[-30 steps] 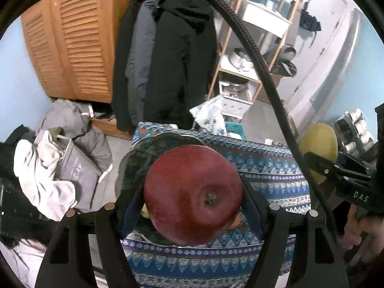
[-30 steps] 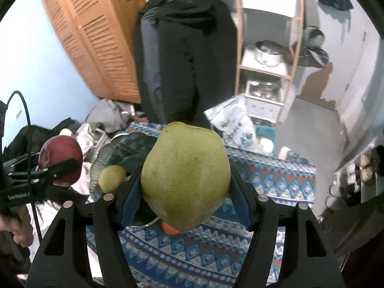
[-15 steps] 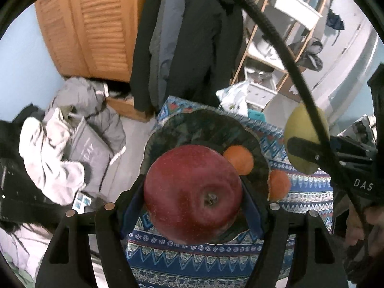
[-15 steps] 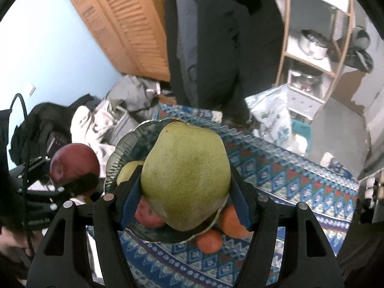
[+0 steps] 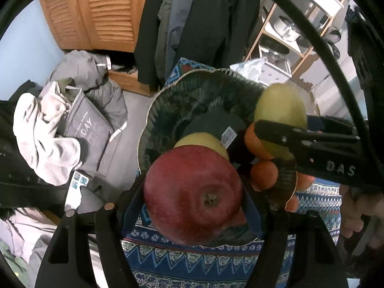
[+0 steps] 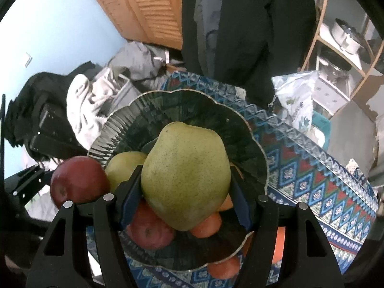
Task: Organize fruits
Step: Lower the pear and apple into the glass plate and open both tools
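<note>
My left tool (image 5: 194, 206) is clamped on the red apple (image 5: 193, 195), blue pads pressed to both its sides, and I have it hanging over the near left edge of the dark glass plate (image 5: 168, 100). My right tool (image 6: 184, 201) grips the green pear (image 6: 186, 176) the same way, above the near half of that plate (the pear hides most of what lies under it).

On the plate I can see a yellow-green fruit (image 6: 124, 165) towards its left side, a second red apple (image 6: 150, 231) at its near side and an orange fruit (image 6: 207, 225) just right of that apple. Two more orange fruits (image 6: 224, 267) lie off the plate's near right rim, on the patterned cloth (image 6: 312, 168) that covers the tabletop.

From the left camera the right tool comes in over the plate's right side, with the pear between its black fingers (image 5: 309, 141). Beyond the plate's far rim hang dark coats (image 6: 247, 24), and off its left side lies a heap of clothes (image 5: 48, 129) on the floor.
</note>
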Motion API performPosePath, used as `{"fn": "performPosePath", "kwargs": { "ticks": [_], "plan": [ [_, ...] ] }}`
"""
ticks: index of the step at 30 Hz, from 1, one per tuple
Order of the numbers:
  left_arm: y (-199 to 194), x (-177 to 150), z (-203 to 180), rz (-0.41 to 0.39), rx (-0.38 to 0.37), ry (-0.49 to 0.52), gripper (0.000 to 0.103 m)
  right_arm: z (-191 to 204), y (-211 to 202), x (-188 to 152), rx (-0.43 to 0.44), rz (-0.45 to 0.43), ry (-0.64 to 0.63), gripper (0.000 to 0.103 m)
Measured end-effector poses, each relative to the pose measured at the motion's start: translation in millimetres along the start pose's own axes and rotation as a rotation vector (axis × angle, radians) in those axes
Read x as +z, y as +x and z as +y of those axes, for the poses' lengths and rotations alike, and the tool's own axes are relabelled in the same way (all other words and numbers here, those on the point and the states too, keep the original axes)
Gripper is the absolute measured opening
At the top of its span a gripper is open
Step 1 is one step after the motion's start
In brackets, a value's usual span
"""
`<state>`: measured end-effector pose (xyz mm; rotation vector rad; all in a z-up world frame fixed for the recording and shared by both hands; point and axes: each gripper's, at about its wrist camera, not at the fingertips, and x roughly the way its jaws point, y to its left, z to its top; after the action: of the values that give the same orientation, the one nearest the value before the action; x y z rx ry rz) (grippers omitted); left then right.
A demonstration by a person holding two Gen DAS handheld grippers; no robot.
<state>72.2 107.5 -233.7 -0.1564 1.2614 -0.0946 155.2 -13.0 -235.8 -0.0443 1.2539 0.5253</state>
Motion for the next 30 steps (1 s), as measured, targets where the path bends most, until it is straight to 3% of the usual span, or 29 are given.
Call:
{"fn": "performPosePath", "kwargs": {
  "ticks": [13,19,30],
  "plan": [
    [-1.4,1.5,-3.0,-0.005,0.029,0.021,0.08,6.5,27.4,13.5,0.015,0.062,0.02,0.068],
    [-4.2,1.1,-9.2,-0.015,0.029,0.036,0.082,8.3,9.2,22.3,0.018,-0.002,0.007,0.067],
    [-29.8,4.0,-26.0,-0.06,0.029,0.059,0.082,-0.3,-51.0,24.2,-0.055,-0.106,-0.012,0.067]
  ]
}}
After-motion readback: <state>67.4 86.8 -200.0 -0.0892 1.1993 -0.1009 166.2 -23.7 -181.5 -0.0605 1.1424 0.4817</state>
